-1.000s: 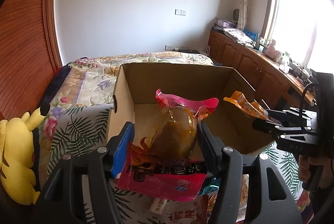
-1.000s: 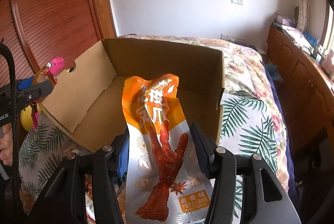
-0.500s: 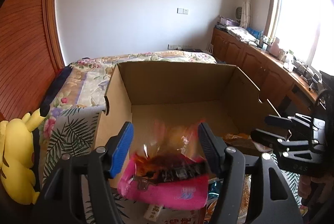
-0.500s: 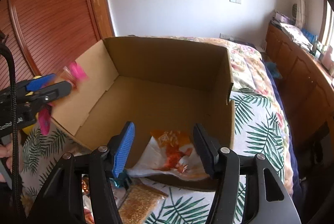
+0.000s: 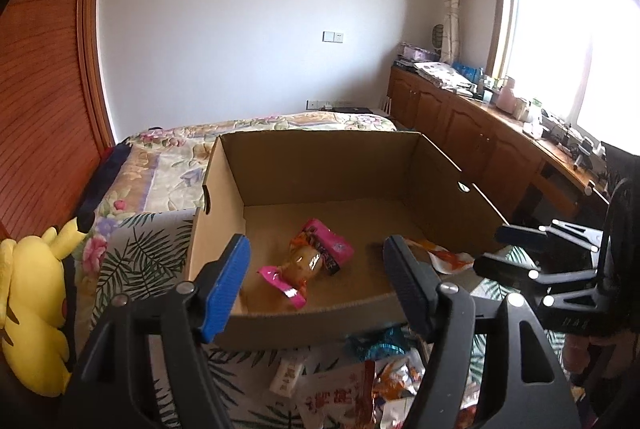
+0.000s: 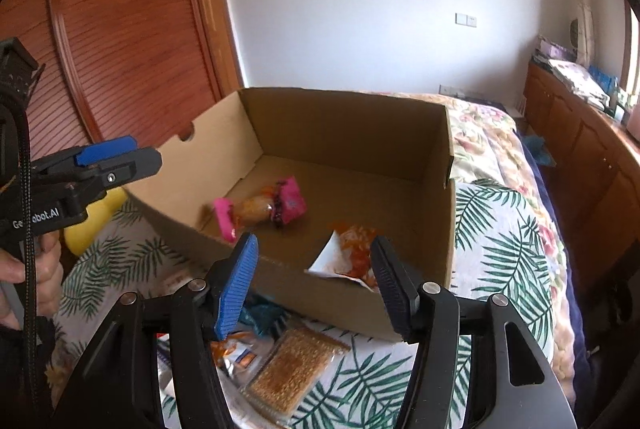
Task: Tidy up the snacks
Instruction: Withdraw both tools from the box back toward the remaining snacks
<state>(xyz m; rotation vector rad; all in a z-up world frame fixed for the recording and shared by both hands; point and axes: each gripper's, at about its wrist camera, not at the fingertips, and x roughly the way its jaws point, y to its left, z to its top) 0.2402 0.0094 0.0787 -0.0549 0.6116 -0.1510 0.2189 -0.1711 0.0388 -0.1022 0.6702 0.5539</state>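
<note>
An open cardboard box (image 5: 320, 165) (image 6: 352, 125) stands on the bed. A pink snack packet (image 5: 308, 263) (image 6: 260, 207) lies on its floor. An orange snack packet (image 5: 444, 255) (image 6: 352, 253) lies by the box's near wall. My left gripper (image 5: 316, 281) is open and empty, just above the near rim; it also shows in the right wrist view (image 6: 116, 155). My right gripper (image 6: 314, 279) is open and empty above the near rim; it also shows in the left wrist view (image 5: 520, 249).
Several loose snack packets (image 5: 360, 385) (image 6: 292, 369) lie on the palm-leaf sheet in front of the box. A yellow plush toy (image 5: 32, 301) lies at the left. A wooden wardrobe (image 6: 120, 29) and cabinets (image 5: 480, 141) flank the bed.
Both grippers opened and let go their packets. The pink packet and the orange packet dropped into the box. Both grippers drew back a little.
</note>
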